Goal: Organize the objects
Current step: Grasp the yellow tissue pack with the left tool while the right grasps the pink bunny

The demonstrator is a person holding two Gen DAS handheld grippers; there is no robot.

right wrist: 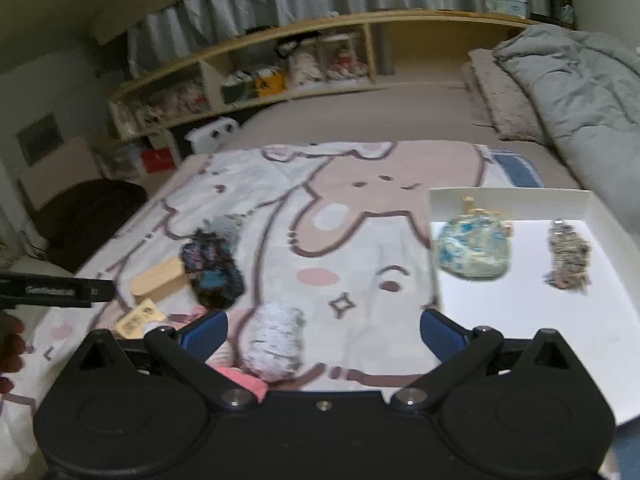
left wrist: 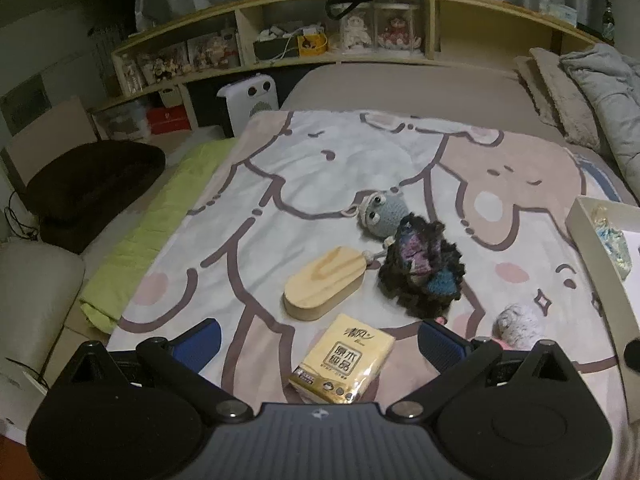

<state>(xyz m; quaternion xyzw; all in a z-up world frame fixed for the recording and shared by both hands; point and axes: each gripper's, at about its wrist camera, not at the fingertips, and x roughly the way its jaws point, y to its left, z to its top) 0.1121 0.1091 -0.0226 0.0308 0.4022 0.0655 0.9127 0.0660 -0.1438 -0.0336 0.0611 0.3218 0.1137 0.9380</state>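
Looking at how things lie, the tidy-up seems maybe a third done. The white tray (right wrist: 520, 312) on the right side of the bed already holds two things: a blue-and-cream pouch (right wrist: 472, 250) near its back left corner and a small grey-brown crocheted piece (right wrist: 568, 256) further right, well apart from each other.

Left on the cartoon blanket (left wrist: 280, 184): a yellow tissue pack (left wrist: 344, 360), a wooden oval block (left wrist: 324, 282), a dark frilly crochet piece (left wrist: 424, 268), a grey crochet doll with big eyes (left wrist: 380, 214) touching it from behind, and a fluffy white-grey ball (right wrist: 274, 344) with something pink just beside it.

The left gripper (left wrist: 320, 344) has its jaws spread wide and is holding nothing. The tissue pack sits right between its blue pads, closer to the camera than the fingertips, so that's probably its next grab.

The right gripper (right wrist: 324, 332) is also wide open and empty. The fluffy ball lies between its fingers, off toward the left one, with the tray near the right finger. The view's a bit blurry, so contact is hard to call.
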